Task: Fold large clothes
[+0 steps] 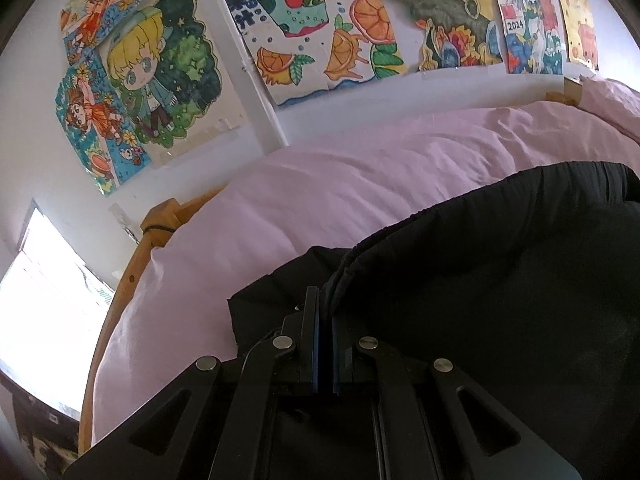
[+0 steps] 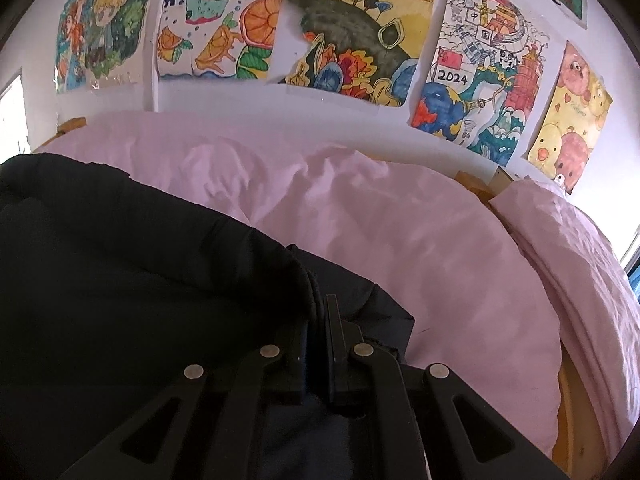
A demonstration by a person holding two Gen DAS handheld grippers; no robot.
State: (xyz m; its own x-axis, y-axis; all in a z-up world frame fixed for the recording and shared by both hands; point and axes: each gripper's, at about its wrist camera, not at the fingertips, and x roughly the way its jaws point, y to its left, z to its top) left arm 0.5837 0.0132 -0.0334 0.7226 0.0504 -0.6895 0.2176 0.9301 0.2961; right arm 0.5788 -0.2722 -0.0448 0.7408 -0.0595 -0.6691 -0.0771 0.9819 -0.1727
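A large black padded garment [image 1: 500, 280] lies on a bed with a pink cover [image 1: 320, 188]. My left gripper [image 1: 325, 304] is shut on the garment's left edge, the fabric pinched between its blue pads. In the right wrist view the same black garment [image 2: 140, 280] fills the lower left. My right gripper [image 2: 320, 312] is shut on the garment's right edge, with a fold of dark fabric between its fingers. A lower layer of the garment sticks out under each gripper.
The pink bed cover [image 2: 400, 220] spreads behind and to the sides. A wooden bed frame [image 1: 132, 280] runs along the left. A pink pillow [image 2: 580, 260] lies at the right. Coloured drawings [image 2: 352, 32] hang on the white wall behind. A bright window [image 1: 40, 312] is at the left.
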